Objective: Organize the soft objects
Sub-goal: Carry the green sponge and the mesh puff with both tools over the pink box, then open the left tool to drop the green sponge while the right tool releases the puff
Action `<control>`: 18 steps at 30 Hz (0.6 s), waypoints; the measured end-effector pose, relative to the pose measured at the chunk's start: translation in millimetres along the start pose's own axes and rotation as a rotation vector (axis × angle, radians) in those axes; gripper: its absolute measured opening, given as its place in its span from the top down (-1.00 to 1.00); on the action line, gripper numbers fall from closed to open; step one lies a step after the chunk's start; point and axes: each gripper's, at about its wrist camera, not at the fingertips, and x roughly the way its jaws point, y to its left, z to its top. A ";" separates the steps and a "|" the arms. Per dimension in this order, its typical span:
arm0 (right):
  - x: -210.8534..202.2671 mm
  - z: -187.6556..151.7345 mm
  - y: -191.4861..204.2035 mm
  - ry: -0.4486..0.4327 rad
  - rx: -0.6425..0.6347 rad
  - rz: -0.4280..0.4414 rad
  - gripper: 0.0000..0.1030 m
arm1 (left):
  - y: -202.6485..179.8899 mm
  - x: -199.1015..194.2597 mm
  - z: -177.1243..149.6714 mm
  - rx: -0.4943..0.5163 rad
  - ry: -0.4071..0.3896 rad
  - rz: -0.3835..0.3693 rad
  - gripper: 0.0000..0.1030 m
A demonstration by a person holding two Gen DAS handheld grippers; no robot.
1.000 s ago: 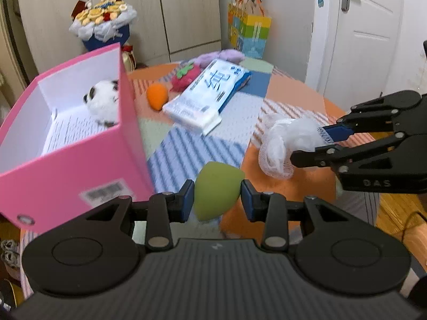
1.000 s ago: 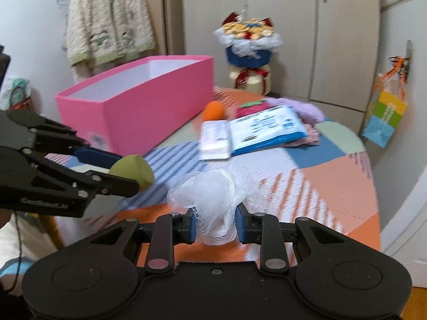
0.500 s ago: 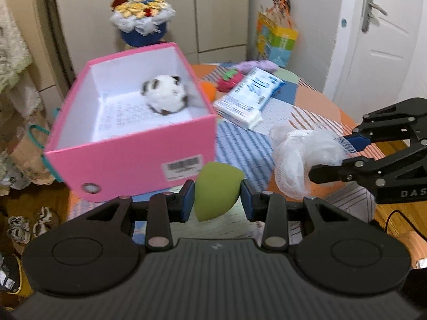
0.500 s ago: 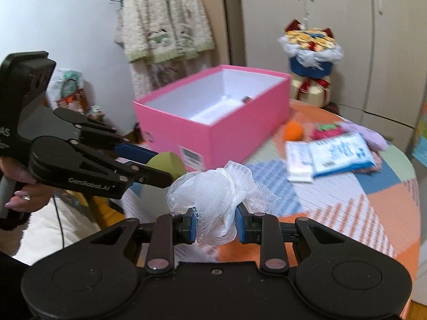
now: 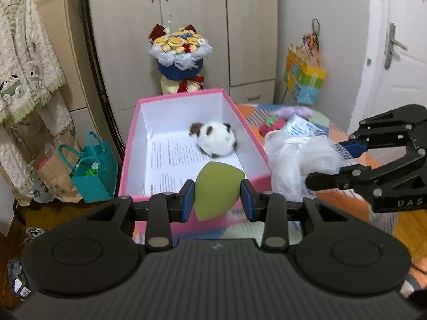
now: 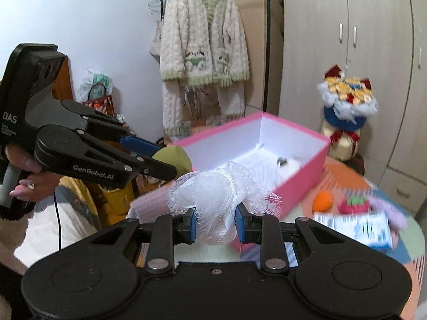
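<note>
On the patchwork worktop [image 5: 347,200] sits a pink box [image 5: 256,144]; left tongs [image 5: 217,200] pinch a green sponge [image 5: 216,189] above its near end, right tongs [image 6: 214,226] pinch a white mesh pouf [image 6: 218,189] beside it, both poised for dropping in.

We read "GenRobot.AI" and "DAS" on left gripper [image 6: 170,160] body; "DAS" on right gripper [image 5: 324,172] body. Print on sheet [image 5: 170,157] in pink box [image 5: 128,160] illegible.

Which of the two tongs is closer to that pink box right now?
The left. The left tongs, holding the green sponge, sit at the near end of the pink box, over its rim. The right tongs, gripping the white mesh pouf, hang beside the box's right wall, outside it.
</note>
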 end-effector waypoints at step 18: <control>163.1 58.8 -58.7 0.186 -0.134 0.024 0.36 | 78.5 160.2 71.2 -0.090 0.123 0.029 0.30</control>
